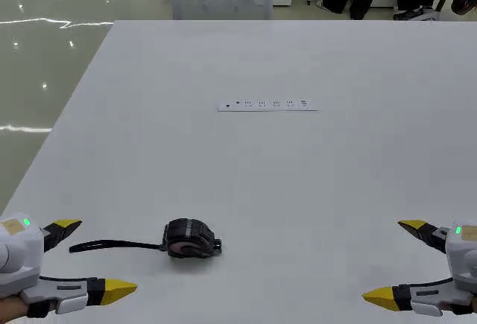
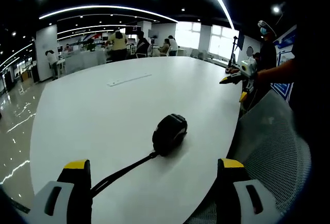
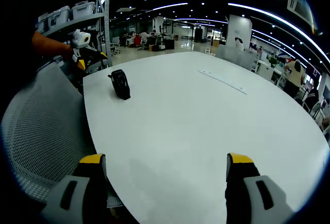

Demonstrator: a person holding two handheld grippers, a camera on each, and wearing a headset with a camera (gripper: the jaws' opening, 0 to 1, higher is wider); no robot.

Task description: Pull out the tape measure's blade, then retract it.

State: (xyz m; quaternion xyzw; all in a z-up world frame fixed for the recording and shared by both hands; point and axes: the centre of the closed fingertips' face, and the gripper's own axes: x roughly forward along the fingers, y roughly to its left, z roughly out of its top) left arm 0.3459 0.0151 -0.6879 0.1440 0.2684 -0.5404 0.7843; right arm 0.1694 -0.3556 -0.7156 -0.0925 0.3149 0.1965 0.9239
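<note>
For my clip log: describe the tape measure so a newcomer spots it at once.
On the large white table, look at the near edge, just ahead of the left gripper. The tape measure is the small round black case trailing a black strap, unlike the flat white power strip farther back.

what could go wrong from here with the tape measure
1. The thin black wrist strap of the black round-cased tape measure trails toward the open left claw. That claw could close on the strap instead of the case, leaving the case dangling.
2. The case lies loose on the smooth white table. With the open right claw far off to the side, a pull on the blade might just slide it.
</note>
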